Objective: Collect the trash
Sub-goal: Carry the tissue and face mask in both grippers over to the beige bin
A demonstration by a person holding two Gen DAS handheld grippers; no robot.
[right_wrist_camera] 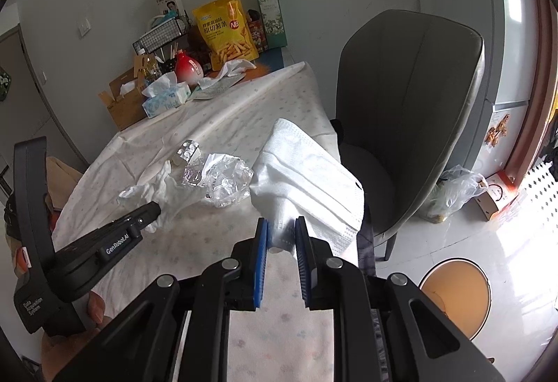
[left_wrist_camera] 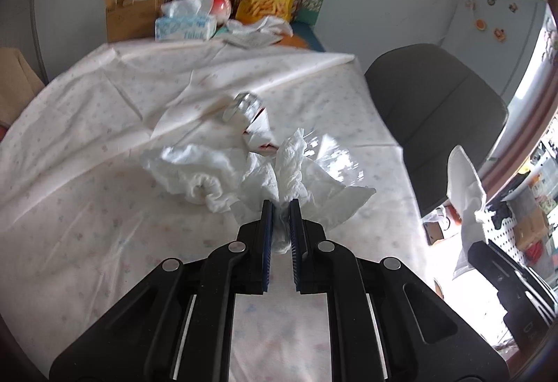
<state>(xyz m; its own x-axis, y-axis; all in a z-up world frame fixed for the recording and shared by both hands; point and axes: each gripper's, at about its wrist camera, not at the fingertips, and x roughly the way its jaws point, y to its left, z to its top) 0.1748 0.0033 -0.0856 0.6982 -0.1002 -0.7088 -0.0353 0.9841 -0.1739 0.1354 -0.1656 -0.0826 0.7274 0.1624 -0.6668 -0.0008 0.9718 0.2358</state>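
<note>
We are holding a tool in each hand over the table [left_wrist_camera: 87, 137]. Our left tool [left_wrist_camera: 281, 207] is squeezing a crumpled white tissue [left_wrist_camera: 296, 172], with its two sides almost together. More crumpled tissue [left_wrist_camera: 185, 169] is lying just beside it at 10 o'clock, and a clear plastic wrapper [right_wrist_camera: 226, 179] is lying near it on the cloth. Our right tool [right_wrist_camera: 281, 225] is pinching the bottom edge of a white face mask [right_wrist_camera: 310, 169], which is sticking up toward 12 o'clock. A grey chair [right_wrist_camera: 411, 110] is standing at 2 o'clock. A round bin [right_wrist_camera: 453, 298] is sitting on the floor at 4 o'clock.
</note>
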